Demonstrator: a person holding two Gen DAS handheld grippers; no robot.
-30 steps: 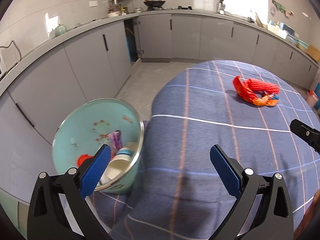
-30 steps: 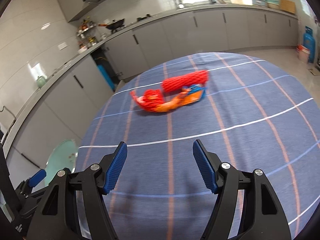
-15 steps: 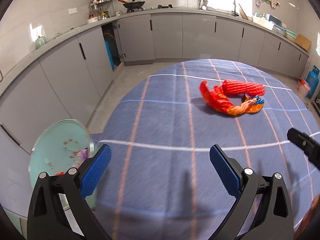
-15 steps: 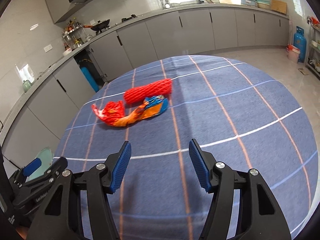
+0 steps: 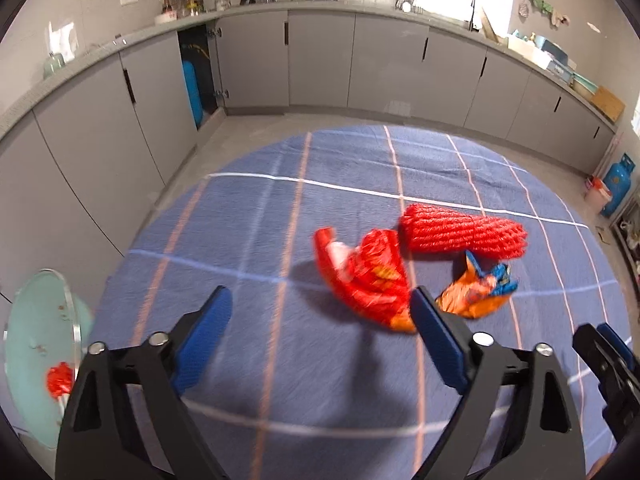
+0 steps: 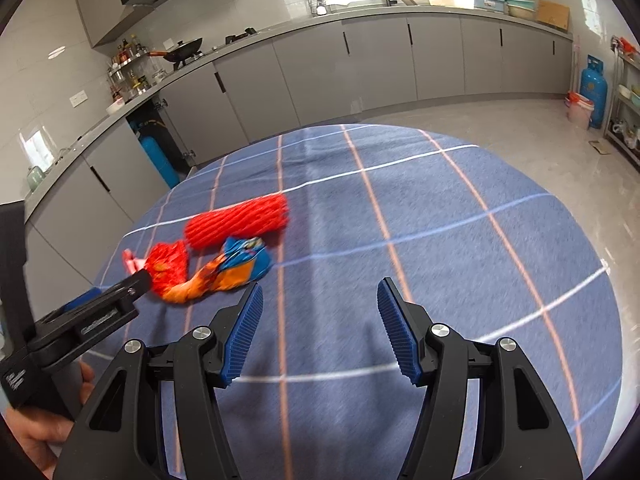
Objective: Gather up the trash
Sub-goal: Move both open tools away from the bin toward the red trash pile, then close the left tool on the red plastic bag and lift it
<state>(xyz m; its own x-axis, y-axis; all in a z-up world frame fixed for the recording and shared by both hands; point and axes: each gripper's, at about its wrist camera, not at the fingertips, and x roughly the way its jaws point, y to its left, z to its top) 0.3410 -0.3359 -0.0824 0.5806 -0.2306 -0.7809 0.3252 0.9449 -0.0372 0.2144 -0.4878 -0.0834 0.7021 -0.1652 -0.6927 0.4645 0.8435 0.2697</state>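
Observation:
Three pieces of trash lie together on the blue checked tablecloth (image 5: 280,208): a red snack wrapper (image 5: 364,276), a red foam net sleeve (image 5: 460,232) and an orange and blue wrapper (image 5: 476,292). My left gripper (image 5: 320,332) is open and empty, just short of the red wrapper. My right gripper (image 6: 320,328) is open and empty, to the right of the trash: red wrapper (image 6: 168,260), net sleeve (image 6: 236,220), orange and blue wrapper (image 6: 236,268). A teal trash bin (image 5: 36,344) with trash inside stands at the table's left edge.
The left gripper's body (image 6: 84,320) shows in the right wrist view, close to the wrappers. Grey kitchen cabinets (image 5: 320,60) ring the room. A blue gas cylinder (image 6: 594,92) stands at the far right on the floor.
My left gripper has swung right from the bin toward the trash, now close to the red wrapper. My right gripper has also moved nearer. Both stay open.

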